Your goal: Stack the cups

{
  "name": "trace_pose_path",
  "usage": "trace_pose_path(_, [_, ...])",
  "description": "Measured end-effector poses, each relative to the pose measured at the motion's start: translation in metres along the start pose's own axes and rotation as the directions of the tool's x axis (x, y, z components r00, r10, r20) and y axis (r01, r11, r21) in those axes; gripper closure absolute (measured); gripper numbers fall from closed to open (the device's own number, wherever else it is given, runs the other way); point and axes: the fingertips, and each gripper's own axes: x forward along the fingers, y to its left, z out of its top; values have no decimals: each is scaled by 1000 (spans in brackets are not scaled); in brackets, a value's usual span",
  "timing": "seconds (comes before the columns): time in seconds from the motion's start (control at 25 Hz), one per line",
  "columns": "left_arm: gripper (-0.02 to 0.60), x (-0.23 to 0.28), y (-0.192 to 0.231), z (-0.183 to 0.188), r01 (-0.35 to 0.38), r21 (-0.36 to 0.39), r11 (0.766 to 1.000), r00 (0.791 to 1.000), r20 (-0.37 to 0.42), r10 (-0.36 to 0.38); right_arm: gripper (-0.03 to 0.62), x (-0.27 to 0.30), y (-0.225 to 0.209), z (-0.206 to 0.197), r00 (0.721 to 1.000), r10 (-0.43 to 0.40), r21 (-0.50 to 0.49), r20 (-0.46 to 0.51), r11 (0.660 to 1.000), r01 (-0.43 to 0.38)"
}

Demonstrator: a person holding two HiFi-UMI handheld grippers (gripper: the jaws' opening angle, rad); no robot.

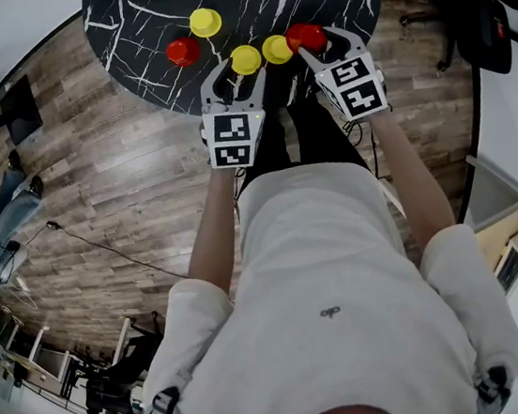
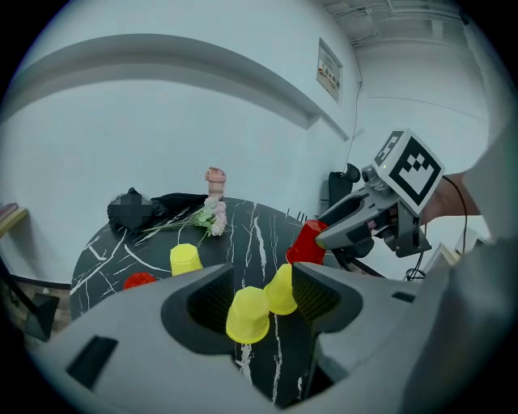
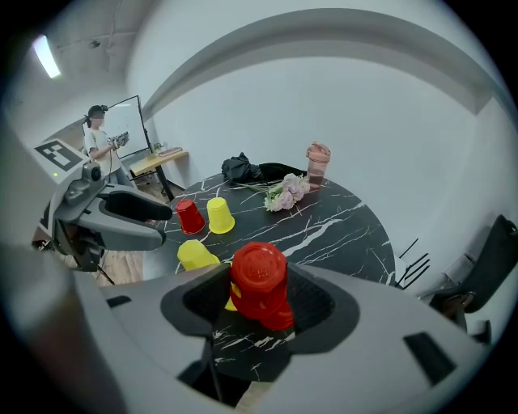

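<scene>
- Grasps are being lined up: the left tongs (image 2: 263, 296) are straddling a yellow cup (image 2: 247, 317), released; the right tongs (image 3: 259, 306) are straddling a red cup (image 3: 259, 276), also released.
- The next move is likely calling for clenching one cup.

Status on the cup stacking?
Both open: left gripper straddles yellow cup, right gripper straddles red cup. No cups stacked yet. Flowers far side, not blocking.
</scene>
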Motion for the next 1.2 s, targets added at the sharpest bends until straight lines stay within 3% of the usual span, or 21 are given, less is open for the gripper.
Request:
trace_pose_path(0.68, [357, 1, 11, 0, -28, -13, 1000, 1000, 10, 29, 336, -10, 0, -1, 1000, 4, 18, 10, 1000, -4])
trace_pose_path(1.2, [357, -2, 59, -2, -135, -35, 990, 990, 33, 137, 341, -38, -6, 15, 997, -30, 77, 74, 997, 24])
